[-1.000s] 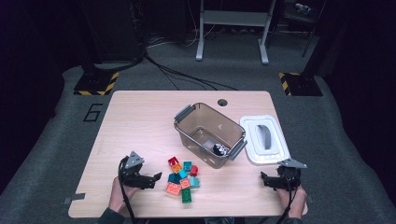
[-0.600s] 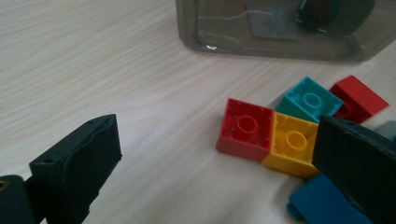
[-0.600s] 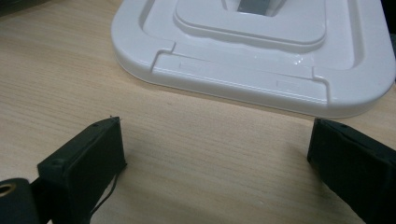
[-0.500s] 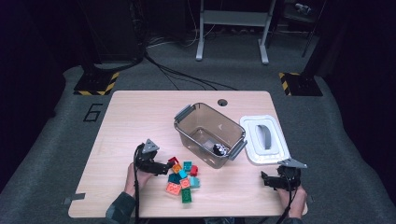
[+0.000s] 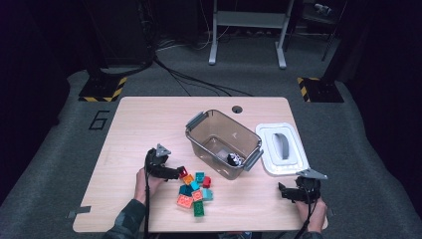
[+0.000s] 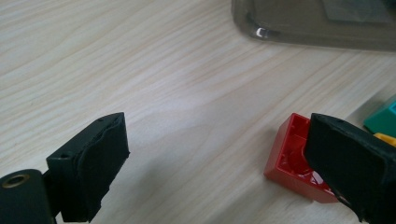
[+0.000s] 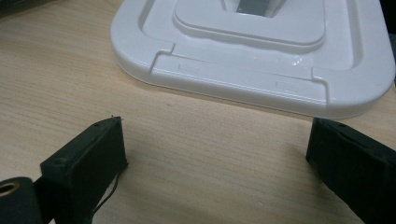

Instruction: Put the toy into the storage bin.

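A pile of several coloured bricks (image 5: 195,191) lies on the wooden table in front of a clear plastic bin (image 5: 196,130). My left gripper (image 5: 177,172) lies low at the pile's left edge, beside a red brick (image 5: 183,170). In the left gripper view that red brick (image 6: 290,157) lies hollow side up against the inside of the right jaw. The left gripper (image 6: 217,140) is open; its jaws have just been closing a little, and only the brick's edge is between them. My right gripper (image 5: 284,192) rests open at the front right, and the right gripper (image 7: 215,140) holds nothing.
A white lid (image 5: 279,148) with a grey handle lies right of the bin; its near edge (image 7: 243,79) is just ahead of the right jaws. A small dark object (image 5: 234,159) sits in the bin. Teal and orange bricks (image 6: 385,122) lie just past the red one.
My left gripper has moved to the right across the table, up to the left edge of the brick pile. The right gripper has stayed where it was.
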{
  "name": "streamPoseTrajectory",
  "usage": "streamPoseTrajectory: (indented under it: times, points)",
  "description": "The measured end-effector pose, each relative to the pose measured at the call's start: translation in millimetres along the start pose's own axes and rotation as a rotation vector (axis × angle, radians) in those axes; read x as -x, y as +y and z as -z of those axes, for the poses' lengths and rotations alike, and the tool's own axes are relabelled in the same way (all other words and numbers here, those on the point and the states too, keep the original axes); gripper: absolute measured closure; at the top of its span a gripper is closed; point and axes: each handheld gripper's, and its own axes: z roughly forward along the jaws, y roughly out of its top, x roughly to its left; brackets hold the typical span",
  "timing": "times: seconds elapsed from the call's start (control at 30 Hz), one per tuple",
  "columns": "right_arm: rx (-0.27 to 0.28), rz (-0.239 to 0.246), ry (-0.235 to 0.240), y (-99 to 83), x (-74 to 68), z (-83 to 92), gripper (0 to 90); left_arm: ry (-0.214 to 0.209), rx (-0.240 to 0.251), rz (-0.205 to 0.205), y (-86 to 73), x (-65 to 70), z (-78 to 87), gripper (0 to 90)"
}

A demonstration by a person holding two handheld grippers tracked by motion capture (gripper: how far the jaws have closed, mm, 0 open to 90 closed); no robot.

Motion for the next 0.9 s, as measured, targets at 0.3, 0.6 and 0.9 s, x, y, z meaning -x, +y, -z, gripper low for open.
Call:
streamPoseTrajectory:
  times: [0.3,0.6,0.9]
  points:
    - [0.000,0.001,0.002,0.1,0.1,-0.1,4.1,-0.080,0.057,0.006,-1.1,0.2,17.5,6.2]
    - [0.004,0.003,0.000,0.2,0.0,-0.2,4.6,-0.105,0.001,-0.059,2.9,11.0,10.2,3.8]
    - [0.007,-0.002,-0.003,0.1,-0.8,0.4,6.8,-0.101,-0.020,-0.069,4.8,16.7,9.5,34.9]
